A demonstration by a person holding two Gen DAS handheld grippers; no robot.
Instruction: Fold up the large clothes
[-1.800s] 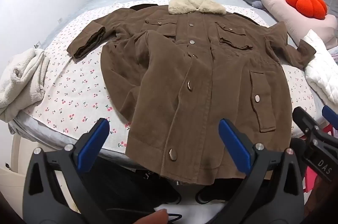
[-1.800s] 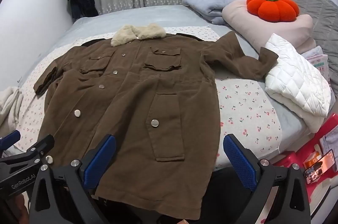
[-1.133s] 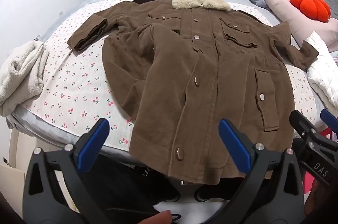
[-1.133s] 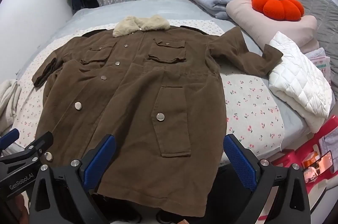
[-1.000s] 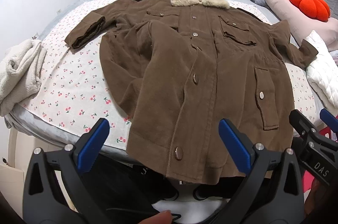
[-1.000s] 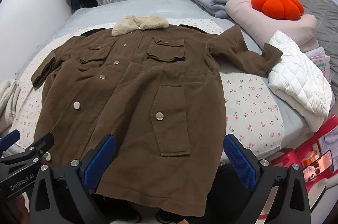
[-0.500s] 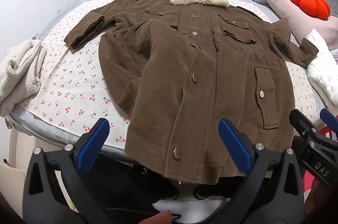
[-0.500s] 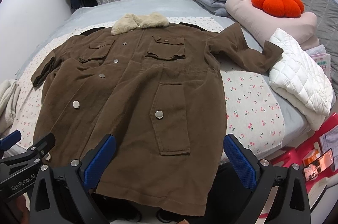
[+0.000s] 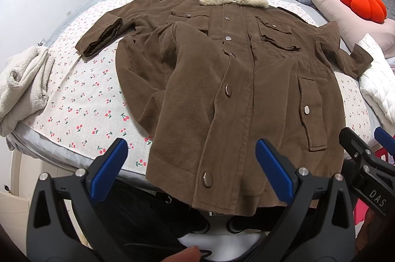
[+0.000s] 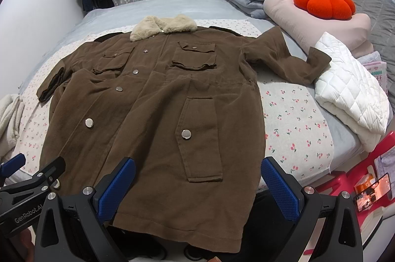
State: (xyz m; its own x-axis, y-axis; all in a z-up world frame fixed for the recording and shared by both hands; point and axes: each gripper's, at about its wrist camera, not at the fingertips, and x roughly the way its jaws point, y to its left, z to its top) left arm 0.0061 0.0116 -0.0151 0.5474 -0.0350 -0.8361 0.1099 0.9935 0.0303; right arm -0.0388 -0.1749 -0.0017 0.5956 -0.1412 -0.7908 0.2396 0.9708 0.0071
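Bed is holding brown coat flat; both grippers hovering wide, empty; should be pinching hem corners evenly.

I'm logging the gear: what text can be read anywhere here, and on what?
"DAS": on the right gripper, seen from the left wrist.
"GenRobot.AI": on the left gripper, seen from the right wrist.
Print on the pink package and phone screen: too small to read.
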